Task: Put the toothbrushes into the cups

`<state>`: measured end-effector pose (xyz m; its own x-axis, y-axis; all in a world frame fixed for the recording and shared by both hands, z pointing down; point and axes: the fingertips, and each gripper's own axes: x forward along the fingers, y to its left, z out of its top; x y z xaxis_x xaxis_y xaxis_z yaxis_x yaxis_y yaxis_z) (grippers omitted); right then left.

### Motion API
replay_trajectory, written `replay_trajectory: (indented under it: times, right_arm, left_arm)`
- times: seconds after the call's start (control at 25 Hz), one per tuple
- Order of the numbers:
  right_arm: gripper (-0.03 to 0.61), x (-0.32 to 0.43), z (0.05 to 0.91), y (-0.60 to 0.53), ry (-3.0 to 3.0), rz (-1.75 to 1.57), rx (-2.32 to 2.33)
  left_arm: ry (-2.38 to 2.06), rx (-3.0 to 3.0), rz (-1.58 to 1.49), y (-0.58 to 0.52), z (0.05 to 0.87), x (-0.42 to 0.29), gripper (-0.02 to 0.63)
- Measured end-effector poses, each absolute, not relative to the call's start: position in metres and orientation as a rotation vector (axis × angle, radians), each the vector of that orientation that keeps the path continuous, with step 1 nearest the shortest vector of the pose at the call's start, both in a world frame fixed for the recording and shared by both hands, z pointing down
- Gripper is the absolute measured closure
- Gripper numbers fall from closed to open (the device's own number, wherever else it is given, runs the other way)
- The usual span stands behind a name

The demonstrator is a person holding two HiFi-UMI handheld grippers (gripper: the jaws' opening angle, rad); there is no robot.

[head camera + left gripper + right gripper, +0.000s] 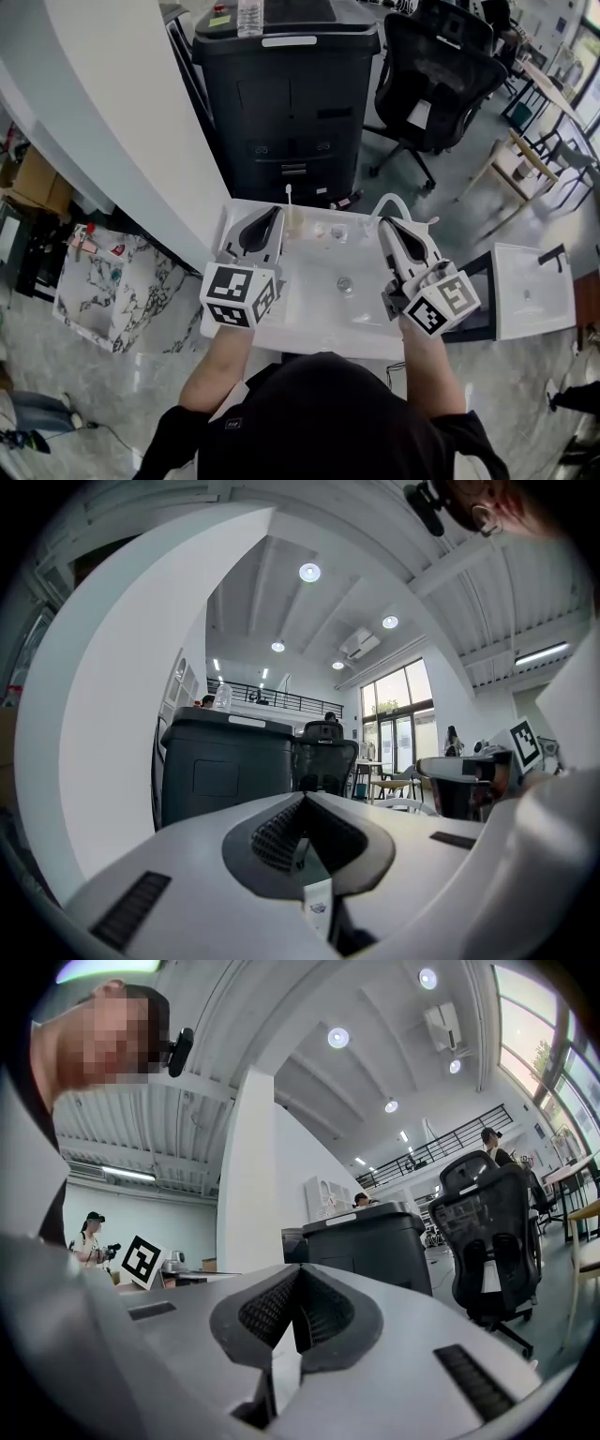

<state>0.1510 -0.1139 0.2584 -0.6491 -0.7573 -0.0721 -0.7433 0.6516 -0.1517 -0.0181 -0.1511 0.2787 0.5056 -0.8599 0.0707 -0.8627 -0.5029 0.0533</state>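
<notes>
At back rim of white sink basin (319, 292): noted one toothbrush (289, 194) upright, apparently already seated in a pale cup (293, 223). Noted a clear cup (337, 232) just beside; contents too small to tell. Found no further toothbrush.

Left gripper (275, 214) and right gripper (382, 223) held level over basin, both closed tight on nothing.

Judged risks:
- Tipping the light cups by advancing with jaws closed, sending the brush towards the drain (345, 283).
- Snagging the right gripper on the nearby faucet (389, 201).
</notes>
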Motion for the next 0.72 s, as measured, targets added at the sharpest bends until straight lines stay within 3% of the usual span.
replay_trajectory:
  times: [0.72]
  right_arm:
    - [0.551,0.151,0.255,-0.15,2.753,-0.157,-1.221]
  left_arm:
    - [-1.583,2.629,0.038,-0.183,0.28,-0.024,0.598]
